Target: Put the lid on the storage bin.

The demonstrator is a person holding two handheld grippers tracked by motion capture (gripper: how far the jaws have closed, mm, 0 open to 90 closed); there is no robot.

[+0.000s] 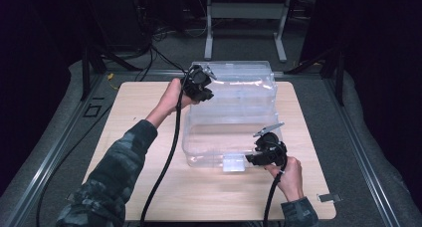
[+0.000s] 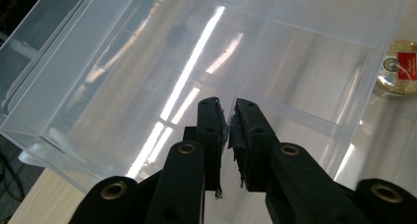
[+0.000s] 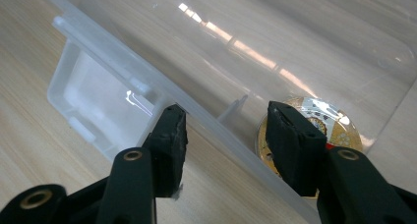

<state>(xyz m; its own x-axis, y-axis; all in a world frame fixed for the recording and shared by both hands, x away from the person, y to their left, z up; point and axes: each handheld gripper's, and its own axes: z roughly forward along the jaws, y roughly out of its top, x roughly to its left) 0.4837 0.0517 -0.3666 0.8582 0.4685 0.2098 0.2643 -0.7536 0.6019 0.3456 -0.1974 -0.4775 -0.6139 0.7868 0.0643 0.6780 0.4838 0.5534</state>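
Clear plastic makes up the big storage box (image 1: 231, 117) in the middle of the pale wooden tabletop (image 1: 149, 187), its see-through lid (image 1: 234, 77) raised at the far side. Inside the box, on its floor, lies a round gold tin (image 3: 314, 121) with a red patch on its label; in the left gripper view it sits at the right edge of the frame (image 2: 398, 69), seen through the plastic. The left gripper (image 1: 199, 85) is at the far left corner of the box, up at the lid, and the left gripper view has its jaws clenched on a thin clear edge, tips almost touching, with the ribbed lid panel (image 2: 196, 62) stretching beyond them. The right gripper (image 1: 266, 152) is at the near right of the box; in the right gripper view its jaws stand apart astride the box's near rim (image 3: 211, 121), one jaw outside over the tabletop, the other inside in front of the tin, and whether the pads press on the rim cannot be told. That view also shows a white latch flap (image 3: 98, 103) hanging from the rim, which from above is a small pale square (image 1: 233, 163) at the front wall. The high view alone gives both camouflage sleeves (image 1: 119, 172) and the trailing black cables (image 1: 166, 157).
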